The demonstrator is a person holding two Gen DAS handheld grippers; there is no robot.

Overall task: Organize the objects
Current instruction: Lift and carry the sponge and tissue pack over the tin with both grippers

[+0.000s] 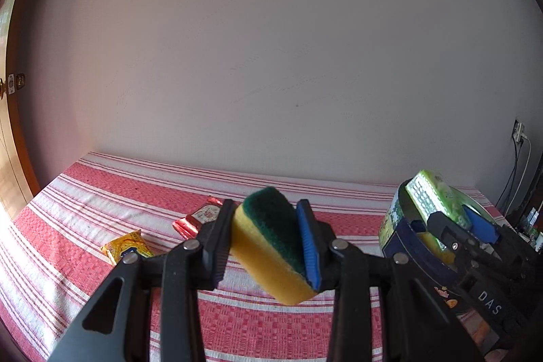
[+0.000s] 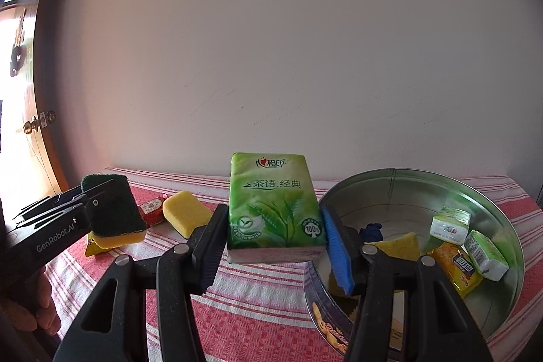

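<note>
Sponge (image 1: pixel 271 243) and tissue pack (image 2: pixel 275 209), gripped aloft

Each gripper, left (image 1: pixel 266 243) and right (image 2: pixel 273 243), has a matte black plastic frame with triangular cut-outs and linkage arms pivoting on round silver screws. One finger carries a black ribbed pad (image 1: pixel 219 241), the other a blue ribbed pad (image 1: pixel 310 246). Housing lettering is white ("GenRobot.AI" on the left unit, "DAS" on the right).

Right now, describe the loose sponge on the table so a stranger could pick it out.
On the red-and-white striped cloth, look left of the round metal tin. The sponge lies flat beside a small red sachet. It shows plain yellow on top, while the other sponge is held up in the left gripper.
</note>
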